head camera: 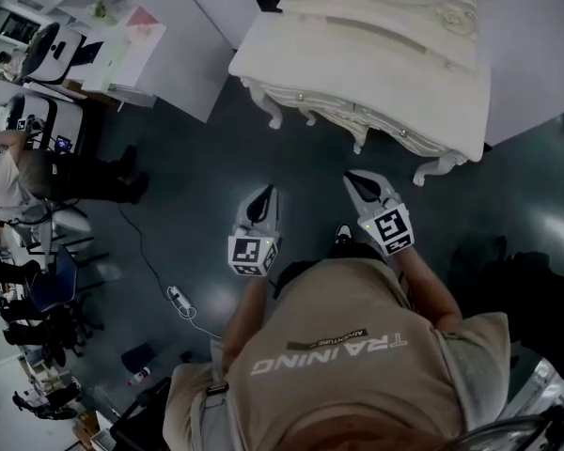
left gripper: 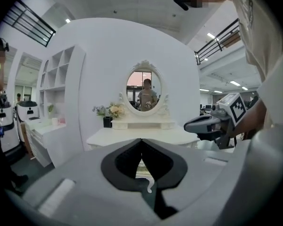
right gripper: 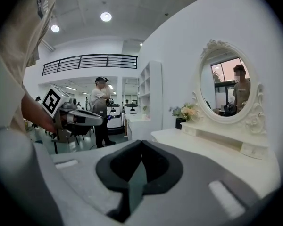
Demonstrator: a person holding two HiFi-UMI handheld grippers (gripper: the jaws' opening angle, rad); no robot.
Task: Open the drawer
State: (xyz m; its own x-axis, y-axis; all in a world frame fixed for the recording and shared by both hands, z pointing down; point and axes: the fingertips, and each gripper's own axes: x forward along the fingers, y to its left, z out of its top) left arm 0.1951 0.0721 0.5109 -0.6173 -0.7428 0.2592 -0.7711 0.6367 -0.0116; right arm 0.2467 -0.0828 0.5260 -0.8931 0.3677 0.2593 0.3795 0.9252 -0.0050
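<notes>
Both jaw pairs are held closed and empty, while the drawer [head camera: 352,113] of the dressing table [head camera: 376,54] is seen ahead, its front running left-right, nearer the right gripper [head camera: 354,177] than the left gripper [head camera: 266,194].

**A:** So where's each cam sitting?

**B:** Head cam's up top, staring steeply down past the person's shoulders at the dark floor [head camera: 193,181] and the white carved dressing counter [head camera: 357,54] a little way ahead. The other two ride the left tongs [head camera: 266,194] and right tongs [head camera: 359,180], looking along them.

**A:** Any overlap?

**B:** Yep, all three catch that counter. Both tongs cams get its oval white-framed mirror [left gripper: 144,91], left head-on, right slanted, and each sees the other tongs.
</notes>
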